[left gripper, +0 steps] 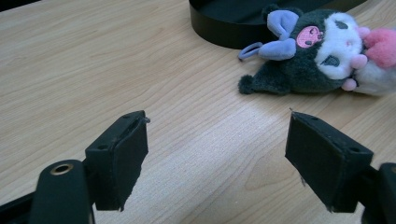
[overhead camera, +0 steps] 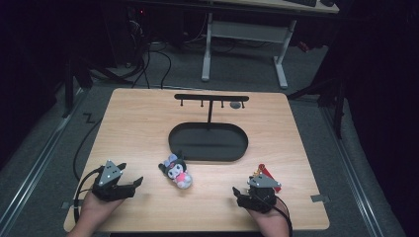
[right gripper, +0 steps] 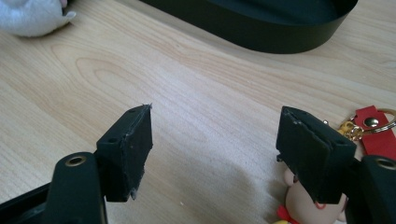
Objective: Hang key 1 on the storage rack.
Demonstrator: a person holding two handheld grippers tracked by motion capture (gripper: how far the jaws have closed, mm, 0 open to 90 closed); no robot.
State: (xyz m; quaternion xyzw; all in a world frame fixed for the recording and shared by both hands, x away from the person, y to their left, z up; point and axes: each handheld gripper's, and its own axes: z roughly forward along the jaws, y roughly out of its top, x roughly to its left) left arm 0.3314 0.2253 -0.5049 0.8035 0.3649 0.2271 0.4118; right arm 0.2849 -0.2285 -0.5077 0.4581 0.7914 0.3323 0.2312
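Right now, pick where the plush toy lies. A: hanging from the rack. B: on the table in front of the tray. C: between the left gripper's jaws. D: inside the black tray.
B: the plush toy lies on the bare wood of the table, just short of the tray, clear of the open left gripper.

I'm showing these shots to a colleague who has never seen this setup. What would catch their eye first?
Probably the dark grey plush toy with a white face and pink bow, lying at the middle of the wooden table, just in front of the black oval tray with its hook stand. Next, the open left gripper and right gripper at the near edge, a red-strapped keychain figure beside the right.
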